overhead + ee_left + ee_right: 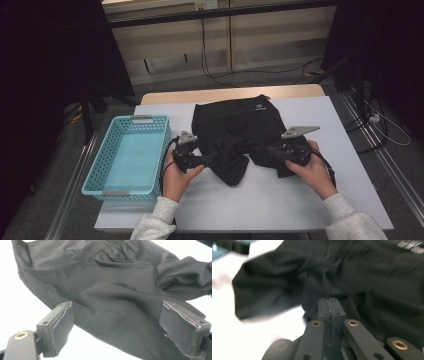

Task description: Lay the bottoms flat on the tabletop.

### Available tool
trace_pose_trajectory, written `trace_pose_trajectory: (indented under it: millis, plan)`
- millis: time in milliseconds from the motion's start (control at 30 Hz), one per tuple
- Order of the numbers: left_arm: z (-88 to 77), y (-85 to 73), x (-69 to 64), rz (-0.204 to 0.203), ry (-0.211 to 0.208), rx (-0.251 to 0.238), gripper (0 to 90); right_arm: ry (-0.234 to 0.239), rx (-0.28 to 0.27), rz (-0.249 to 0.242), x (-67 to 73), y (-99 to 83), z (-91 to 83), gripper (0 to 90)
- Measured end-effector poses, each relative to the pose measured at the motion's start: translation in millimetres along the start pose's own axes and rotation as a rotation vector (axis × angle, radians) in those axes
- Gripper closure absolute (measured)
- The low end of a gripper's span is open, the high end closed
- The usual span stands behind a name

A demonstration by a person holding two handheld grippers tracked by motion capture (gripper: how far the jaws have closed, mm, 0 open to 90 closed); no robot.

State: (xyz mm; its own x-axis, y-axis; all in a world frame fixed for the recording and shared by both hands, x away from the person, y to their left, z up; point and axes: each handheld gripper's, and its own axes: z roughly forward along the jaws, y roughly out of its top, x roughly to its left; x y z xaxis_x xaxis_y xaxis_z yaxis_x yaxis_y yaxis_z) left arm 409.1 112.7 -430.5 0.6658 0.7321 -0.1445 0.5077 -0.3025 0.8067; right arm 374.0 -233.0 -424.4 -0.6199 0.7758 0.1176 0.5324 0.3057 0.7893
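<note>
Lying on the white surface (310,190), a black garment (235,127) (rumpled) sat between two grippers. The right gripper (329,305) pinched its fabric with jaws closed; the left gripper (115,322) had jaws wide apart, gripping nothing.

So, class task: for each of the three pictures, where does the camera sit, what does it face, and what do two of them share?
High view: above the person's side, facing forward and down on the white table; forearms, hands and both grippers show.
Left gripper view: on the left gripper, open jaws facing the black fabric garment.
Right gripper view: on the right gripper, shut on a fold of it.
Shared: all show the garment.
</note>
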Motion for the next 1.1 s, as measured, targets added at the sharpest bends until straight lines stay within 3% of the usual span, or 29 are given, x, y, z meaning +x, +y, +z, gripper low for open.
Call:
trace_pose_trajectory:
  millis: [67,133,267,467,667,1100]
  plan:
    - [-0.2,-0.1,0.8,-0.003,0.002,0.000,13.0,-0.035,-0.002,0.019,-9.6,3.1,1.2,89.9]
    - [-0.6,0.1,1.3,-0.003,0.003,0.002,13.0,-0.038,-0.026,0.051,-18.8,2.6,5.3,89.9]
    - [0.6,-0.6,1.4,-0.007,-0.002,0.001,13.0,-0.077,0.002,0.075,-31.4,-1.0,20.1,89.5]
    - [-0.1,-0.6,2.0,-0.003,-0.004,-0.003,13.1,-0.157,0.068,0.082,-38.8,-10.3,35.8,72.2]
    - [-2.5,0.2,1.9,0.002,-0.005,-0.004,13.0,-0.187,0.029,0.088,-35.5,-7.7,18.1,52.7]
    - [-2.0,5.2,-8.0,0.021,-0.030,-0.010,12.8,-0.136,-0.016,0.040,-11.4,-23.6,-24.0,43.1]
